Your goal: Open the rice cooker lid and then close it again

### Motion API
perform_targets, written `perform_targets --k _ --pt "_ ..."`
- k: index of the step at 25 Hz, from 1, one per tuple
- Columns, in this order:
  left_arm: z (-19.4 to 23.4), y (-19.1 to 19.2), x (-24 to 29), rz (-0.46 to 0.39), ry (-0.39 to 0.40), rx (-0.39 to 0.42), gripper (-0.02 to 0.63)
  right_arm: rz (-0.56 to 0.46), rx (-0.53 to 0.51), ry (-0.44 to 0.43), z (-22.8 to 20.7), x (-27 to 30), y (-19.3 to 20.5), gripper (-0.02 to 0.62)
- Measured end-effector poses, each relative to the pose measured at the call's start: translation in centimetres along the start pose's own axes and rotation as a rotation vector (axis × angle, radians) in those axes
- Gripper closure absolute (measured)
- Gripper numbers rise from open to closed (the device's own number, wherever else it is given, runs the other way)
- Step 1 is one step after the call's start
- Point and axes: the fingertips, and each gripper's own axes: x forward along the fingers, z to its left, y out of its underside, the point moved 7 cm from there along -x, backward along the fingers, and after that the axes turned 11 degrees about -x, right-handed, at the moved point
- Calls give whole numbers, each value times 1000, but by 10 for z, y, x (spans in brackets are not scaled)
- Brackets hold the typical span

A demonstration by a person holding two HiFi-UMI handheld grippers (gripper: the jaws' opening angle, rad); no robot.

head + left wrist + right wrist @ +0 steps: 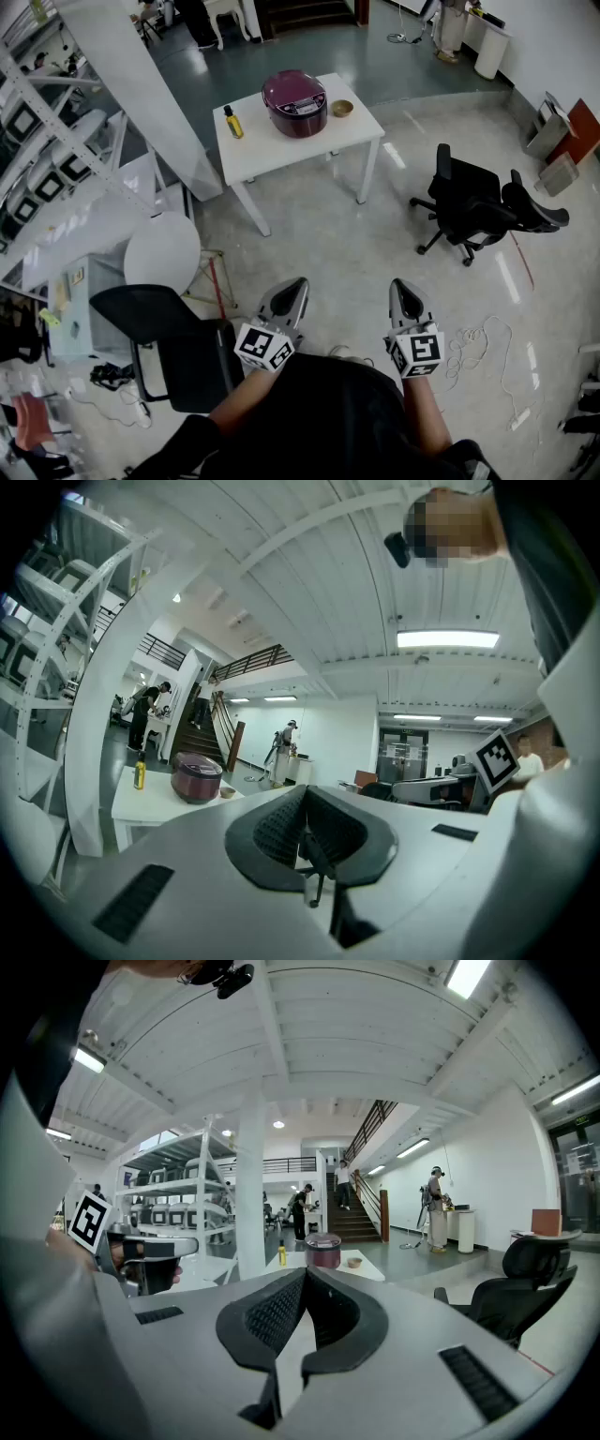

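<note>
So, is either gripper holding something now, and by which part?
Nothing is held. The left gripper and the right gripper are both shut and empty, well short of the rice cooker.

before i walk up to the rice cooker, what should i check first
1. Rice cooker lid down, ready to be opened: ok.
2. Left hand-held gripper empty, jaws together: ok.
3. Right hand-held gripper empty, jaws together: ok.
4. Cooker within reach: not ok; the white table stands well ahead across open floor.
5. Way to the table free: ok; the black office chair stands off to the right of the straight line.
6. Where the lid release sits: cannot tell; the cooker is too small in every view.
</note>
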Motion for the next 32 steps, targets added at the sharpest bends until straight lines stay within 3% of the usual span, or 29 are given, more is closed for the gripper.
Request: perform_targets --k 12,17,20,21,22,23,26,32 --pt "-14 -1 6 -6 22 10 603 -28 50 38 -16 -14 0 597" --pt "-21 -1 5 -2 23 56 603 -26 70 32 -19 -14 0 595" --pt "-21 1 5 5 31 32 602 -36 68 20 -19 -15 4 595" --pt "-19 2 5 7 39 16 600 -28 68 17 -20 -15 4 562" --pt "-17 4 6 15 47 -4 571 -19 71 12 -20 -15 5 472" --pt "-14 6 8 29 49 -26 495 -14 77 4 -22 -14 7 424" --pt "-3 12 8 63 19 -55 398 -17 78 -37 -24 -14 9 393" --pt "3 8 -5 1 -18 -39 377 -37 89 -34 -30 -18 13 374"
